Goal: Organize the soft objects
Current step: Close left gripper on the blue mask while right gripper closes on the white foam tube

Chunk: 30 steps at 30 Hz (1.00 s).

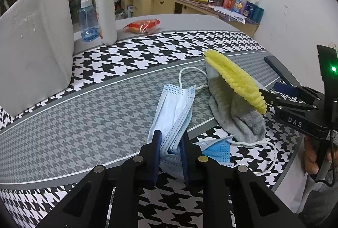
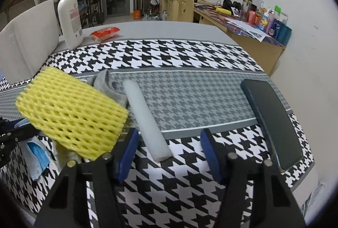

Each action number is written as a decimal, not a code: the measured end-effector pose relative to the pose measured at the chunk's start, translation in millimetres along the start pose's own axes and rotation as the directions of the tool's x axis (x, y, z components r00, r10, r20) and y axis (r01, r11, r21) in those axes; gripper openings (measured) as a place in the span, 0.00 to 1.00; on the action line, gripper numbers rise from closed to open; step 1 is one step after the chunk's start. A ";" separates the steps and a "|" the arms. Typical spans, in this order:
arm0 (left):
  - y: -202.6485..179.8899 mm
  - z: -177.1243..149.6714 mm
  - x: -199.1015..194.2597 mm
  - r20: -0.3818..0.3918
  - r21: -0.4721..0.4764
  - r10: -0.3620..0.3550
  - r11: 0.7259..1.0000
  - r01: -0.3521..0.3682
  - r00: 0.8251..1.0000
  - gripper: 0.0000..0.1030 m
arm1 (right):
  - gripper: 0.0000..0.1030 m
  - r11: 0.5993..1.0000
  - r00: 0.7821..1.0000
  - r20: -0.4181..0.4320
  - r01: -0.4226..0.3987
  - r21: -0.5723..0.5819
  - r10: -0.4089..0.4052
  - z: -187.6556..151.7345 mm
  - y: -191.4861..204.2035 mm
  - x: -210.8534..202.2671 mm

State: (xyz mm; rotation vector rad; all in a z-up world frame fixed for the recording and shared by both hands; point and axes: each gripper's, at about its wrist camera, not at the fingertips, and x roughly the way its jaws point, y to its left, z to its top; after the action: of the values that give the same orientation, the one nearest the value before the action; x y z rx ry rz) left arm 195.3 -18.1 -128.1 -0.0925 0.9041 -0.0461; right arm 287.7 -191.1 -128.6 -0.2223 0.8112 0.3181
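Pale blue face mask (image 1: 177, 114) is clamped in the left gripper (image 1: 171, 143), beside a grey sock (image 1: 236, 109) and yellow foam net (image 1: 234, 78). The right gripper (image 2: 169, 143) stands apart over a white foam roll (image 2: 145, 118). Sorting looks barely begun.

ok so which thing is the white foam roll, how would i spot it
Start at the houndstooth cloth over the table, then find its grey middle band. The white foam roll lies on it, running out onto the black-and-white border, between the yellow foam net and the dark phone. It alone is a plain smooth cylinder.
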 end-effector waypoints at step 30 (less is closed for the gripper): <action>6.0 0.8 -31.3 0.071 -0.018 -0.035 0.999 0.037 0.997 0.15 | 0.12 0.997 0.997 0.037 -0.076 0.032 0.075 5.9 -5.1 -25.7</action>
State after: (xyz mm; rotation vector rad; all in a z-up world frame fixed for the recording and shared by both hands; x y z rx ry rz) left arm 176.6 -9.6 -103.7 -0.1280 0.8323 -0.0670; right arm 277.0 -198.9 -105.2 -0.1541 0.7900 0.3780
